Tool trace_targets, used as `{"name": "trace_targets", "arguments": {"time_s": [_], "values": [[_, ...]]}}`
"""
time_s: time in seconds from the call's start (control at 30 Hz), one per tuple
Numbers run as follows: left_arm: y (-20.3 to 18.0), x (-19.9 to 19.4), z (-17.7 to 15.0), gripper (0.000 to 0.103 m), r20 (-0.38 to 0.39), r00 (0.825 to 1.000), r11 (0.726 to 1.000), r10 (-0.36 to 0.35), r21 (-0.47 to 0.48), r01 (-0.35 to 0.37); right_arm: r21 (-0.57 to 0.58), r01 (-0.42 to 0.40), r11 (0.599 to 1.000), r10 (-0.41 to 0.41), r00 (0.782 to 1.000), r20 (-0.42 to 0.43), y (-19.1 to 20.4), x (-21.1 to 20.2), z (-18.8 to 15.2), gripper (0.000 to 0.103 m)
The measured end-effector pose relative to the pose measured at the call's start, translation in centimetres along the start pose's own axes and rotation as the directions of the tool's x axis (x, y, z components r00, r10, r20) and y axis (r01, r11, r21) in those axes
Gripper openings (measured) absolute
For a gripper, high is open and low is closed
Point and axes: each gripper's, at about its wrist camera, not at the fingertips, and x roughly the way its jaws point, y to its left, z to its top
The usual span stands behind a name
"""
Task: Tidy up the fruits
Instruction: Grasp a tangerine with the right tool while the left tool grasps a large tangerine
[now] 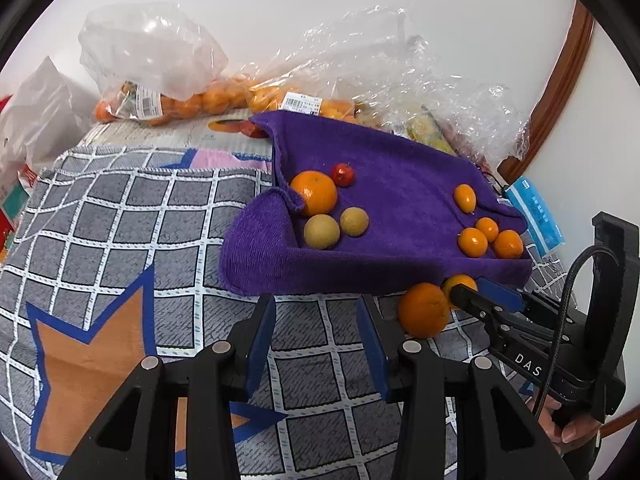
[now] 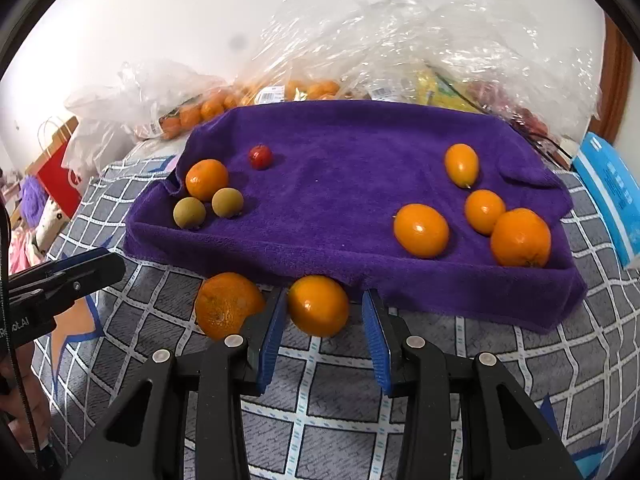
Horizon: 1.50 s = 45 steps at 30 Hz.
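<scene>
We see the right gripper (image 2: pixel 324 334) with fingers apart around a smooth orange (image 2: pixel 318 305), only its left pad touching. The left gripper (image 1: pixel 316 334) stands apart, empty. A purple towel (image 2: pixel 340 184) hides its tray's rim, and 2 crumpled bags (image 2: pixel 400 40) blur their fruit.

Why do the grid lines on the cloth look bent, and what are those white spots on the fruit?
Both wrist views are fisheye, so the checked cloth bows toward the dark round edges. In the right wrist view, the white spots on the smooth orange fruit are glare from a light; the plastic bags glint too.
</scene>
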Motion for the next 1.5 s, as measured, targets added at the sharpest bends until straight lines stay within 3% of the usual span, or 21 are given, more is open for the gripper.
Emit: {"name": "trace_targets", "arguments": {"time_s": [0.2, 0.43, 0.87, 1.13, 1.33, 1.5], "values": [[0.6, 1.2, -0.2, 0.040, -0.023, 1.000, 1.000, 0.004, -0.010, -0.004, 0.005, 0.012, 1.000, -0.012, 0.999, -0.031, -0.2, 1.4, -0.1, 0.034], [0.8, 2.4, -0.9, 0.040, -0.042, 0.999, 0.999, 0.034, -0.014, -0.035, -0.042, 0.044, 0.998, -0.043, 0.999, 0.017, 0.6, 1.1, -0.6, 0.033], [-1.2, 3.0, -1.7, 0.040, 0.013, 0.987, 0.984, 0.162, 0.078, -0.162, 0.120, -0.035, 0.992, 0.030, 0.999, 0.042, -1.7, 0.9, -0.9, 0.033], [-0.8, 3.0, -1.4, 0.042, -0.008, 0.991, 0.989, 0.135, 0.065, -0.134, 0.097, 0.010, 0.995, -0.014, 0.999, 0.038, -1.5, 0.5, -0.7, 0.033], [-0.5, 2.8, -1.5, 0.042, -0.003, 0.994, 0.994, 0.108, 0.030, -0.107, 0.060, 0.051, 0.997, -0.057, 0.994, 0.098, -1.5, -1.3, -1.0, 0.033], [-0.9, 2.4, -1.9, 0.042, -0.016, 1.000, 0.999, 0.013, 0.036, -0.012, 0.058, 0.074, 0.996, -0.081, 0.988, 0.135, -2.9, -3.3, -1.8, 0.033]]}}
